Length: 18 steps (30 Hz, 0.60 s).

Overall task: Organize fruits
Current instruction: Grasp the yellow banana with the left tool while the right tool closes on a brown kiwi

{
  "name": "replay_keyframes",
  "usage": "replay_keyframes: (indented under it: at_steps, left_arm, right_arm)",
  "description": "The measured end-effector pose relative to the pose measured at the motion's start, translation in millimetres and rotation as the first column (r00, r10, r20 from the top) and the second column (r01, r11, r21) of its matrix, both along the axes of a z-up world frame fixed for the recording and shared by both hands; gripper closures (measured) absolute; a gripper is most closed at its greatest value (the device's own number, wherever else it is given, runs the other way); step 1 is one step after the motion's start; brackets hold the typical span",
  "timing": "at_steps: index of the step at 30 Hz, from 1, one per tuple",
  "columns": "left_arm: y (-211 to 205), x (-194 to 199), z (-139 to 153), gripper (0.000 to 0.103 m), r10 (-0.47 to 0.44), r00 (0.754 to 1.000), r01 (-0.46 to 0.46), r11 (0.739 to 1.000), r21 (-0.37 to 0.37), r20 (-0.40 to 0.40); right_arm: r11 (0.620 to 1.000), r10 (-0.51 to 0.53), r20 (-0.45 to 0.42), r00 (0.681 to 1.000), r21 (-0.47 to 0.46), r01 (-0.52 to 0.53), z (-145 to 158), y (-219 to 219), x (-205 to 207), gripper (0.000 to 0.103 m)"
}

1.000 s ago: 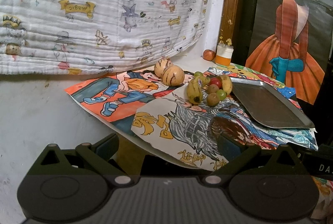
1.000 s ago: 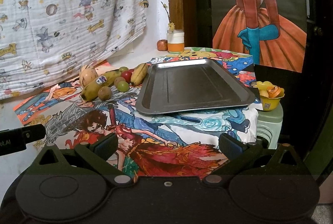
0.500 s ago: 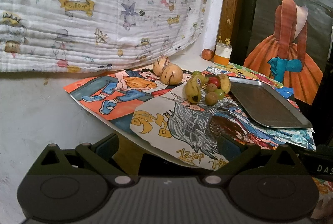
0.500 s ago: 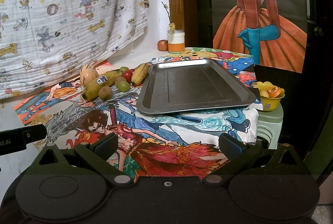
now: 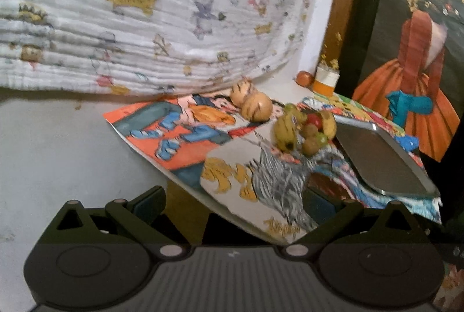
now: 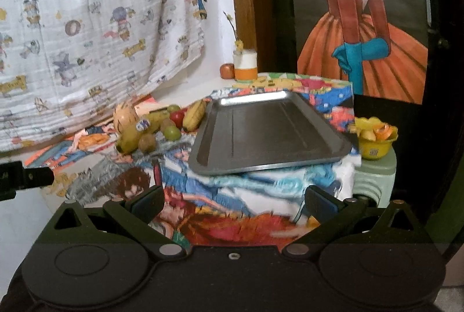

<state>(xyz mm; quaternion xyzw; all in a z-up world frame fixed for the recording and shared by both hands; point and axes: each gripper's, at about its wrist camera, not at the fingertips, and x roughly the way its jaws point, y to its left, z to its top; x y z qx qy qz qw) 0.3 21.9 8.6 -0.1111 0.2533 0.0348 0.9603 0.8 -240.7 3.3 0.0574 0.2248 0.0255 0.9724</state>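
Note:
A pile of fruit lies on the poster-covered table: two striped tan melons (image 5: 256,107) (image 6: 125,117), bananas (image 5: 285,132) (image 6: 195,116), a red fruit (image 5: 314,120) (image 6: 177,117), green and brown small fruits (image 5: 310,145) (image 6: 171,133). An empty metal tray (image 5: 380,161) (image 6: 269,135) lies right of the pile. My left gripper (image 5: 236,203) is open and empty, short of the table's near edge. My right gripper (image 6: 235,201) is open and empty, in front of the tray.
A white and orange jar (image 6: 245,65) and a small orange-red fruit (image 6: 227,70) stand at the back by the wooden frame. A yellow bowl of peels (image 6: 374,138) sits on a green stool right of the table. A printed cloth (image 5: 145,7) hangs behind.
The left gripper has moved slightly and its view is now blurred; the fruit sits a little higher and further right in its view. The right gripper has barely moved. Both stay open.

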Motion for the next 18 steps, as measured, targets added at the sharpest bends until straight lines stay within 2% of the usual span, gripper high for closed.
replay_keyframes:
  at_steps: [6, 9, 13, 15, 18]
  left_arm:
    - [12, 24, 26, 0.000, -0.038, 0.999, 0.037, 0.999, -0.033, -0.039]
    - [16, 46, 32, 0.000, -0.091, 0.992, 0.087, 0.995, -0.046, -0.088]
    - [18, 75, 39, 0.000, -0.129, 0.985, 0.128, 0.992, -0.022, -0.116]
    - [22, 92, 42, 0.000, -0.135, 0.981, 0.134, 0.991, -0.016, -0.137]
    - [28, 116, 44, 0.000, -0.141, 0.977, 0.142, 0.990, -0.009, -0.160]
  right_arm:
    - [0.994, 0.107, -0.004, 0.994, -0.001, -0.107, 29, -11, 18, 0.000]
    - [0.983, 0.179, -0.024, 0.983, -0.039, -0.180, 40, -10, 34, 0.000]
    - [0.960, 0.263, -0.046, 0.964, -0.089, -0.266, 49, -6, 61, 0.000]
    - [0.936, 0.322, -0.066, 0.944, -0.124, -0.328, 51, -2, 76, 0.000]
    - [0.868, 0.416, -0.132, 0.900, -0.235, -0.436, 47, 17, 100, 0.000]
